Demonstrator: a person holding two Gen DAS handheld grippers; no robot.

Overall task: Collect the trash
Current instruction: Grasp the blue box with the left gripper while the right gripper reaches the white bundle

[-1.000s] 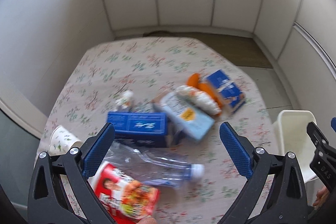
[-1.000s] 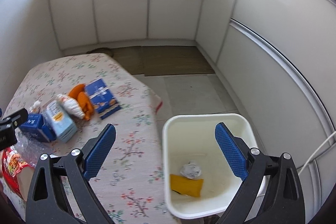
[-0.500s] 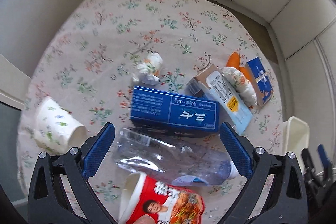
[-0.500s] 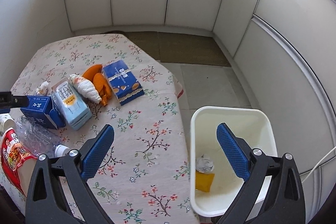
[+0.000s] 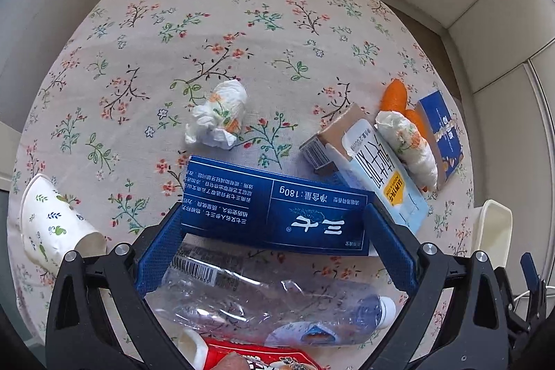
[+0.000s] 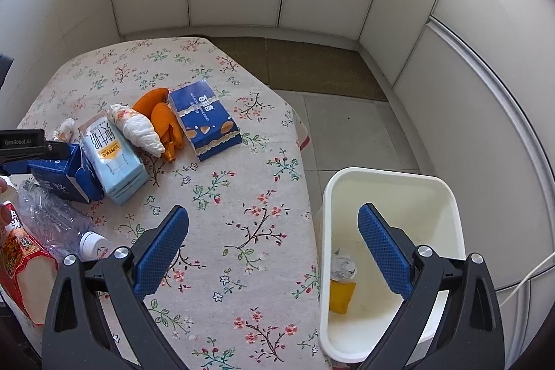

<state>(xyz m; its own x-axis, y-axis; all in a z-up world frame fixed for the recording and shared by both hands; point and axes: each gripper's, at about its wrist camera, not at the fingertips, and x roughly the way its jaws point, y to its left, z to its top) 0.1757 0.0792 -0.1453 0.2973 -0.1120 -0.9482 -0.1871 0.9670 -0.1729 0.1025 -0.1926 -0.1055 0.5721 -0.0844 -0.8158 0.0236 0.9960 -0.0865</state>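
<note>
trash lies scattered on a worktop [image 5: 242, 6] covered by a floral cloth. left wrist view: the left gripper [image 5: 275, 241] has its fingers [image 5: 159, 248] spread wide on either side of a dark blue carton [image 5: 277, 208], the pads at or just beside the carton's two ends; actual contact cannot be told. a crushed clear bottle [image 5: 270, 304] lies just nearer than the carton, between the finger bases, with a red noodle cup [image 5: 256, 359] at the lower edge. a crumpled tissue [image 5: 218, 118] lies just beyond the carton; a paper cup [image 5: 52, 224] lies on its side at far left. to the right, a light blue milk carton [image 5: 378, 169] touches a rolled tissue [image 5: 407, 144], orange peel [image 5: 393, 96] and a blue tissue box [image 5: 440, 130].

right wrist view: the right gripper [image 6: 274, 248] is wide open and holds nothing, above the worktop edge and a white bin [image 6: 447, 214] standing on the floor. inside the bin lie a crumpled wad [image 6: 343, 266] and a yellow wrapper [image 6: 341, 295]. the same trash cluster sits at left on the cloth.
</note>
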